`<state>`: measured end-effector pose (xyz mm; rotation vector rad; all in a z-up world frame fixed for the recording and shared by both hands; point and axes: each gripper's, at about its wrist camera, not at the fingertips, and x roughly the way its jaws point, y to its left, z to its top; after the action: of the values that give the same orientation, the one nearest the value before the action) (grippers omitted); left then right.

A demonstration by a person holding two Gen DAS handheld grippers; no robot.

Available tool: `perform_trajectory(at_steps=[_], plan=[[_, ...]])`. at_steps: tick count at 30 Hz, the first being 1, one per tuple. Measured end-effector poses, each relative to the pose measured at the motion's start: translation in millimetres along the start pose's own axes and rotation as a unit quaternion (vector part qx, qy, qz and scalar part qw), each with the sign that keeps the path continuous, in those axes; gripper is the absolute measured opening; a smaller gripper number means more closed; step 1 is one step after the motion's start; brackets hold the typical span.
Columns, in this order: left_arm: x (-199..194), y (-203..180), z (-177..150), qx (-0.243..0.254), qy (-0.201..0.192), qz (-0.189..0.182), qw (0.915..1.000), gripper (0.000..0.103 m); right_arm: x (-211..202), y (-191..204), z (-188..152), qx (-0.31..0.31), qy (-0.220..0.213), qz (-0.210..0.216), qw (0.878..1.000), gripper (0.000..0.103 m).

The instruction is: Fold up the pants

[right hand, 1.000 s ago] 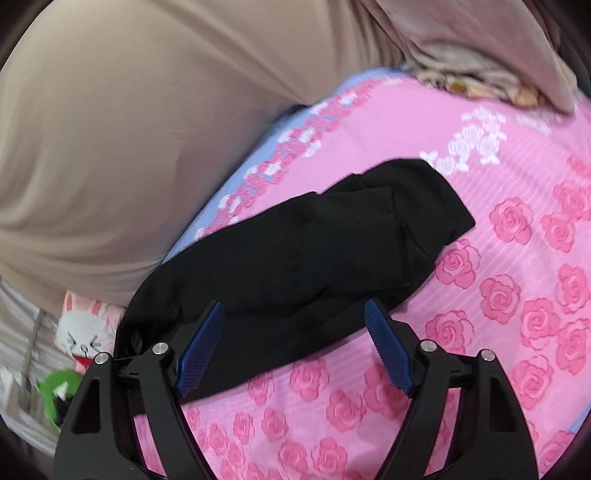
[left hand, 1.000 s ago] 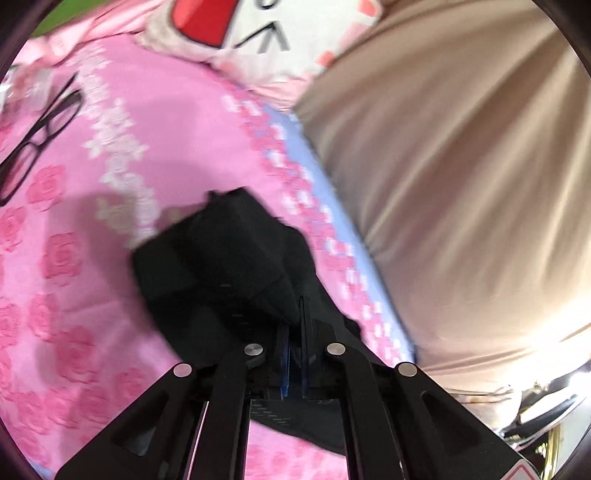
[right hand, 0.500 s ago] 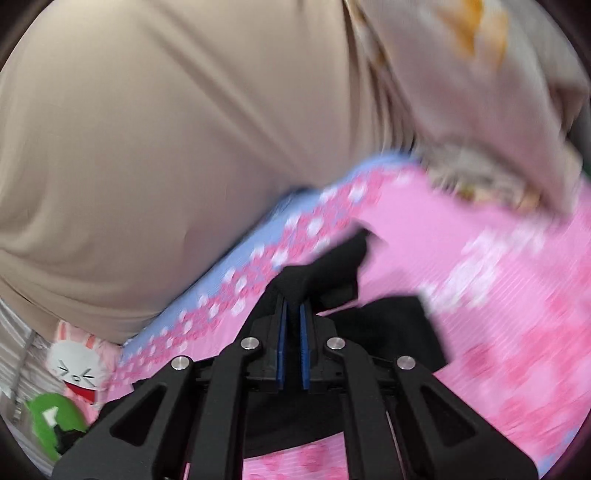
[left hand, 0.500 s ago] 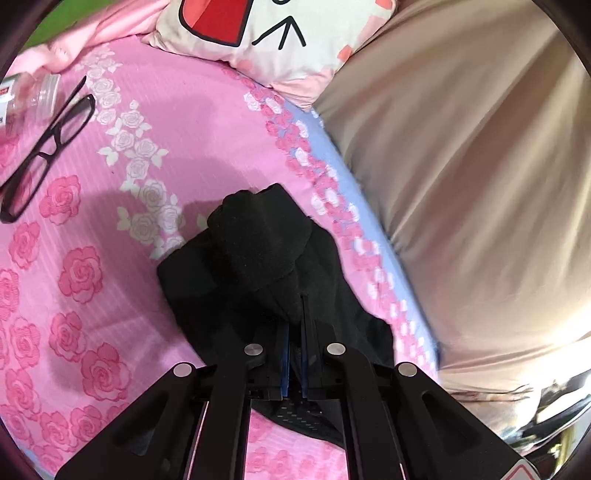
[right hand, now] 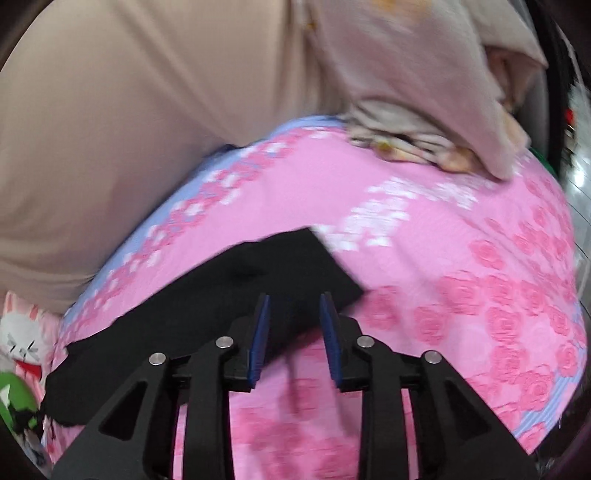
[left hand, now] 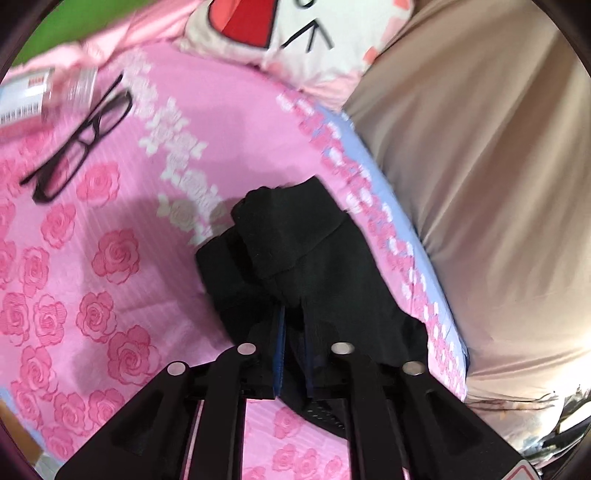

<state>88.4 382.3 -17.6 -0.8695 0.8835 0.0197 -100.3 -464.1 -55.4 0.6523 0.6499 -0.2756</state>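
The black pants (left hand: pixel 295 251) lie bunched on the pink rose-print sheet (left hand: pixel 92 266). My left gripper (left hand: pixel 293 317) holds a fold of the black cloth between its blue pads, jaws slightly parted around it. In the right wrist view the pants (right hand: pixel 236 302) lie flat as a folded dark strip along the sheet's blue-edged border. My right gripper (right hand: pixel 295 306) is partly open just above the cloth's near edge, with nothing between its pads (right hand: pixel 258 332).
Black-framed glasses (left hand: pixel 81 144) and a clear plastic bottle (left hand: pixel 44 92) lie at the far left. A cartoon-face pillow (left hand: pixel 295 33) sits at the back. A person in beige clothing (left hand: pixel 480 184) fills the right side. Crumpled beige clothes (right hand: pixel 424 110) lie at the sheet's far end.
My right gripper, shut on the pants half a second ago, has opened and let the cloth drop flat. My left gripper's jaws have parted slightly, still on the fold.
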Motion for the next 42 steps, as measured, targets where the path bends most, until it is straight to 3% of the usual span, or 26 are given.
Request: perform_trajectory(at_steps=[2,3,6,7,8,9,10,14,20,21,22,26,27,30,31,32,34,35,39,40,42], plan=[[4,-6,-2,0.006,0.001,0.005,1.0,0.058,14,56,-8,-0.052,0.025,0.047,0.997,0.04],[11,-7,-4,0.007,0.004,0.015,0.9999,0.06,20,79,-12,-0.074,0.037,0.063,0.995,0.045],[33,1,-8,-0.006,0.028,0.016,0.9995,0.06,53,168,-35,-0.166,0.086,0.12,0.975,0.045],[38,3,-9,-0.011,0.033,0.014,0.9993,0.058,66,202,-44,-0.198,0.101,0.136,0.965,0.045],[42,6,-10,-0.01,0.038,0.014,0.9991,0.045,78,235,-54,-0.228,0.115,0.153,0.955,0.045],[45,7,-12,-0.005,0.044,0.012,0.999,0.03,86,262,-61,-0.248,0.125,0.166,0.946,0.045],[48,9,-13,0.006,0.054,0.002,0.9985,0.006,97,292,-68,-0.267,0.135,0.179,0.937,0.045],[37,16,-18,0.033,0.054,-0.026,0.9977,0.004,144,399,-96,-0.336,0.17,0.198,0.905,0.045],[33,30,-24,0.046,0.066,-0.045,0.9957,0.004,217,489,-134,-0.388,0.227,0.185,0.874,0.047],[34,31,-24,0.046,0.07,-0.049,0.9953,0.004,225,496,-139,-0.397,0.232,0.182,0.869,0.035],[33,32,-25,0.048,0.071,-0.051,0.995,0.004,229,505,-142,-0.413,0.23,0.173,0.864,0.007],[35,35,-25,0.051,0.076,-0.056,0.9942,0.006,210,518,-114,-0.407,0.15,0.195,0.879,0.002],[37,36,-25,0.052,0.079,-0.054,0.9941,0.006,218,518,-108,-0.414,0.138,0.179,0.882,0.001],[44,37,-27,0.048,0.078,-0.047,0.9947,0.011,260,507,-113,-0.422,0.173,0.105,0.884,0.001],[43,36,-29,0.049,0.074,-0.044,0.9951,0.013,258,499,-113,-0.425,0.16,0.094,0.886,0.001],[39,35,-30,0.052,0.068,-0.041,0.9955,0.013,250,492,-110,-0.418,0.148,0.098,0.891,0.002],[23,31,-35,0.061,0.05,-0.035,0.9963,0.013,211,470,-100,-0.389,0.126,0.146,0.901,0.004],[13,28,-37,0.068,0.04,-0.032,0.9964,0.012,189,458,-100,-0.384,0.123,0.167,0.9,0.004],[-26,5,-46,0.103,-0.014,-0.019,0.9944,0.017,160,433,-132,-0.375,0.164,0.212,0.887,0.005],[-28,-5,-48,0.112,-0.023,-0.025,0.9932,0.019,168,429,-141,-0.369,0.18,0.206,0.888,0.005],[-18,-25,-51,0.125,-0.018,-0.03,0.9915,0.022,200,410,-155,-0.361,0.204,0.152,0.897,0.001]])
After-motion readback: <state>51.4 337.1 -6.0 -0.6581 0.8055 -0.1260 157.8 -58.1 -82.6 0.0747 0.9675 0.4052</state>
